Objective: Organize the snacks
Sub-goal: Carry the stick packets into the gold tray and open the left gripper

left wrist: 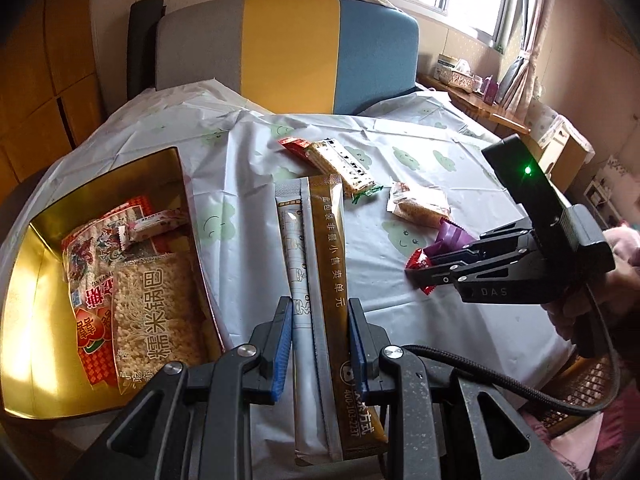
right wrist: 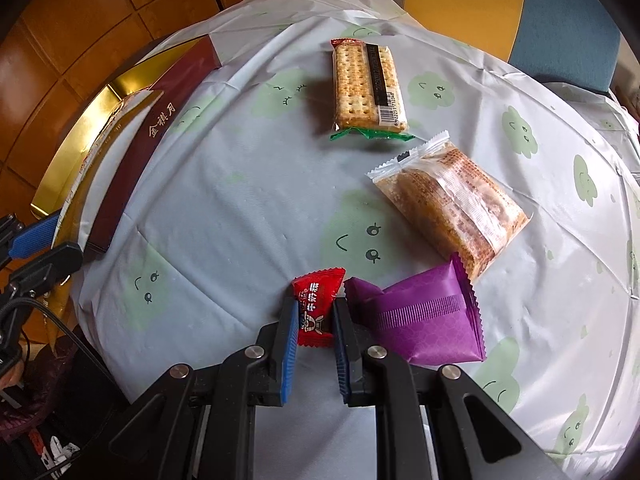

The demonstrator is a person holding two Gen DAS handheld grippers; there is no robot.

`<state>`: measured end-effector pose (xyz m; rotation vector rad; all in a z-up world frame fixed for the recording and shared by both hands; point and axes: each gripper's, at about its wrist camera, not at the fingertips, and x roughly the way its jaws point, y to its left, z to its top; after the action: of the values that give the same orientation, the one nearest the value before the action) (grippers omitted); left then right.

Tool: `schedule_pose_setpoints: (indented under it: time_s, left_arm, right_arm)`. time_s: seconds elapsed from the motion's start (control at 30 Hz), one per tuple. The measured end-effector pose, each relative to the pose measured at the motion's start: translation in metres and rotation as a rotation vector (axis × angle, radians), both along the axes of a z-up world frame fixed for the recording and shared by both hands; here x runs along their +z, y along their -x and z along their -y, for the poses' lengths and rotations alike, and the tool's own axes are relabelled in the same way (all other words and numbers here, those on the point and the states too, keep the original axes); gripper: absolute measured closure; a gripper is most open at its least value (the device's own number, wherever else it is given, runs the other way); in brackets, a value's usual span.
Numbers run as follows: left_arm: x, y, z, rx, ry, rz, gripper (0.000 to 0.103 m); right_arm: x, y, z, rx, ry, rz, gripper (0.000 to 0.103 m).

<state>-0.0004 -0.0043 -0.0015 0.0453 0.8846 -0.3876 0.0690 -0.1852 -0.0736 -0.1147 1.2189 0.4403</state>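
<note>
Broadly, the round tabletop [right wrist: 248, 200] under its pale cloud-printed cover fills the room's middle, with a grey, yellow and blue chair [left wrist: 288, 52] behind it. At its left edge sits the gold-lined box [left wrist: 28, 320], already holding a big rice-cake bag [left wrist: 160, 320] and smaller packets. The left hand-held gripper [left wrist: 320, 320] is clamped on two long stick sachets [left wrist: 316, 280], one silver and one brown, lifted clear beside the box. Loose on the cover lie a cracker pack [right wrist: 368, 84], a clear-wrapped brown cake [right wrist: 452, 208] and a purple packet [right wrist: 424, 320] touching it. The right hand-held gripper [right wrist: 314, 328] is closed on a small red candy [right wrist: 316, 304] just beside the purple packet.
</note>
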Motion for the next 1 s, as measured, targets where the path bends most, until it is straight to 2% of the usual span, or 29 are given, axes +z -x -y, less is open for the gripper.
schedule_pose_setpoints:
  time_s: [0.2,0.47,0.67,0.87,1.0]
  left_arm:
    - [0.005,0.002,-0.015,0.009,0.01,0.015,0.077]
    - [0.019,-0.008,-0.044,0.129,0.028,0.055,0.077]
    - [0.025,-0.022,-0.089,0.294,-0.002,0.067,0.077]
    - [0.013,-0.039,-0.151,0.52,-0.051,0.011,0.077]
    - [-0.002,-0.044,-0.18,0.617,-0.08,-0.033,0.071]
  right_arm:
    - [0.0,0.0,0.0,0.004,0.004,0.004,0.087]
    - [0.001,0.001,-0.002,0.015,0.022,0.018,0.087]
    - [0.0,0.001,-0.002,0.016,0.023,0.02,0.087]
    - [0.0,0.001,-0.002,0.017,0.023,0.021,0.087]
    - [0.0,0.001,-0.002,0.015,0.021,0.02,0.087]
